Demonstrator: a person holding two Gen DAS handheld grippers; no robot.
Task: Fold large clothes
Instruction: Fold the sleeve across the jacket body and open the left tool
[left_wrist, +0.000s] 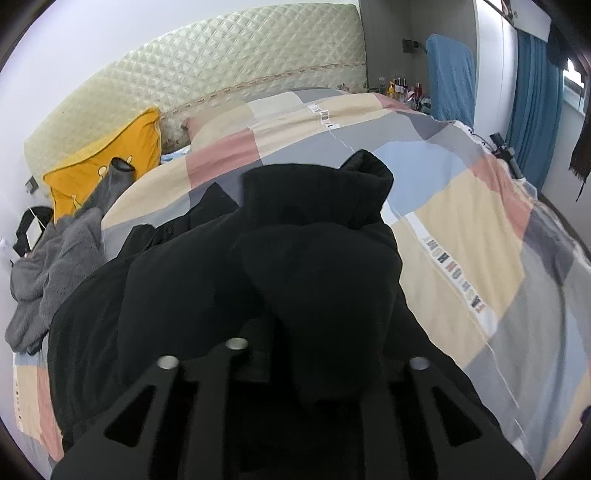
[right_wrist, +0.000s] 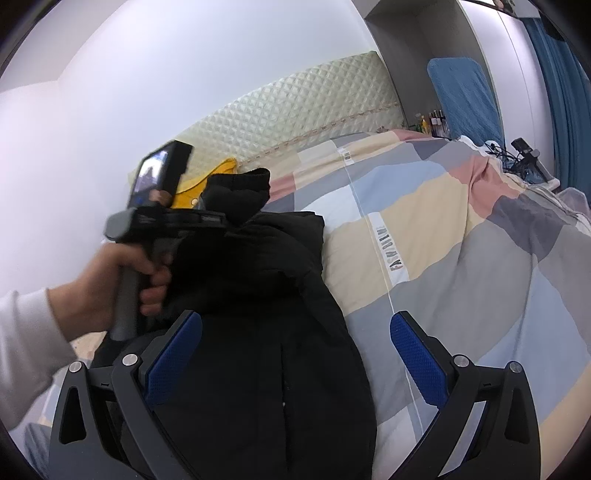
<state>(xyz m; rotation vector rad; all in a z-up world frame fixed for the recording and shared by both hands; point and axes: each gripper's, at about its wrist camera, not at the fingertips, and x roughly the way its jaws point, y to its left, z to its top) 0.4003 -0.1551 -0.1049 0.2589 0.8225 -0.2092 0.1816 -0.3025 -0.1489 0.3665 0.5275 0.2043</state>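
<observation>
Right gripper (right_wrist: 295, 354): we hold it with its blue pads spread wide, gripping nothing, hovering over the near end of the garment.
Left gripper (left_wrist: 291, 332): black cloth covers its fingers, so we cannot tell whether it grips or has let go.
Black coat (right_wrist: 258, 295): it lies bunched on our checked duvet (left_wrist: 461, 221), a raised fold at its far end.
Left hand (right_wrist: 110, 280): wrapped round its gripper's handle, white sleeve showing.
Grey garment (left_wrist: 48, 269): crumpled beside the coat.
Yellow pillow (left_wrist: 99, 166): against the quilted headboard (left_wrist: 240, 62).

Black padded coat (right_wrist: 258, 295), bunched and partly folded, lying on patchwork duvet (right_wrist: 461, 258), collar raised.
</observation>
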